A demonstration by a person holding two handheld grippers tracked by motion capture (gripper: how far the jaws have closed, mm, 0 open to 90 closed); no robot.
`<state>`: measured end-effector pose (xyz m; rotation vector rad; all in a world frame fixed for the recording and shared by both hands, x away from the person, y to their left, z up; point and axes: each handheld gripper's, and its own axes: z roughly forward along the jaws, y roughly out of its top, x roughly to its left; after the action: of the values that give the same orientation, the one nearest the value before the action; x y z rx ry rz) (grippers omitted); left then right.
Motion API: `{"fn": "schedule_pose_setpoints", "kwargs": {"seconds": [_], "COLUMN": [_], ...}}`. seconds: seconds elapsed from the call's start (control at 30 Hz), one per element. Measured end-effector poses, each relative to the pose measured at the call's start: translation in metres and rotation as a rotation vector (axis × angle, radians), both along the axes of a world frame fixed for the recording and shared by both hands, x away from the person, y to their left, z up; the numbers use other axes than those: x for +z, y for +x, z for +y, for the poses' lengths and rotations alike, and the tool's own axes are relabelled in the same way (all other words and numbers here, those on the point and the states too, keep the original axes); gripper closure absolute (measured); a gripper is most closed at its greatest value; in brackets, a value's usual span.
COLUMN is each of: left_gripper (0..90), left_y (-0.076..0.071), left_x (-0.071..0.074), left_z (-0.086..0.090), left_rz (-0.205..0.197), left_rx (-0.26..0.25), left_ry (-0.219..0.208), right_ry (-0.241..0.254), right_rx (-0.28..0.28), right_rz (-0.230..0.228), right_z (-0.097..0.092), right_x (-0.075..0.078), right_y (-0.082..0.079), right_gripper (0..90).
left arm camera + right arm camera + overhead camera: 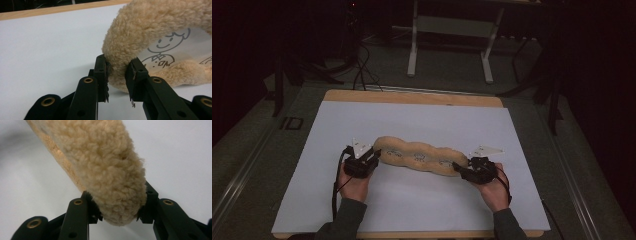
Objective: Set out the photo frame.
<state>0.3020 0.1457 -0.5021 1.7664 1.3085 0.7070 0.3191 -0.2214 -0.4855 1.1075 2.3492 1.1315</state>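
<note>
High view: a long, tan fleece roll [419, 157] lies across the middle of the white surface [422, 200], its left end a little farther from the person than its right end. Pale panels with line drawings run along its top. The left gripper [371, 156] meets the left end of the roll and the right gripper [460, 169] meets the right end; each is carried in one hand, and the forearms enter from the near edge. A wooden border [412, 97] shows along the far edge of the surface.

Left gripper view: the two black fingers [101, 75] stand partly open, with a fold of the fleece roll [150, 25] between them. Both pads press into the pile at the rounded near-left corner of the roll, so the fingers are closed on the fleece. Beyond the right-hand finger, a pale panel bears a drawn smiling figure [162, 50]. The bulk of the roll rises above and to the right of the fingers, resting on the surface.

Right gripper view: the fingers [150, 197] stand at a middling width, one on each side of the blunt end of the fleece roll [100, 165]. The fleece fills the gap and touches both pads, and its tip bulges slightly nearer than the fingertips. The rest of the roll runs away up and to the left over the surface.
</note>
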Motion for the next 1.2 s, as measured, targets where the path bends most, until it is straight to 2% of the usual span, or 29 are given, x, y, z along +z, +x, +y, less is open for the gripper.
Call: {"fn": "schedule_pose_setpoints", "kwargs": {"seconds": [0.27,0.37,0.53,0.63,0.8,1.07,1.2], "left_gripper": [72.9,72.9,72.8,72.7,72.4,72.2,72.1], "left_y": [-0.006,-0.008,-0.011,-0.013,-0.017,-0.018,-0.017], "left_x": [-0.002,-0.002,-0.004,-0.004,-0.003,-0.005,-0.005], "left_z": [-0.004,-0.006,-0.008,-0.008,-0.007,-0.004,-0.003], "left_rz": [-0.001,-0.002,0.011,0.016,0.025,0.053,0.058], "left_rx": [0.007,0.009,0.007,0.01,0.007,0.003,0.0], "left_ry": [0.017,0.037,0.044,0.036,0.027,0.009,-0.002], "right_ry": [0.017,0.017,0.021,0.033,0.093,0.124,0.149], "right_rx": [-0.018,-0.022,-0.033,-0.035,-0.027,-0.032,-0.06], "right_rz": [0.027,0.03,0.049,0.053,0.085,0.088,0.084], "right_z": [-0.003,-0.004,-0.005,-0.007,-0.012,-0.013,-0.018], "right_x": [-0.007,-0.009,-0.013,-0.015,-0.016,-0.016,-0.014], "right_y": [0.007,0.009,0.013,0.014,0.018,0.02,0.021], "right_gripper": [58.5,57.8,56.4,55.7,54.5,51.9,50.5]}}
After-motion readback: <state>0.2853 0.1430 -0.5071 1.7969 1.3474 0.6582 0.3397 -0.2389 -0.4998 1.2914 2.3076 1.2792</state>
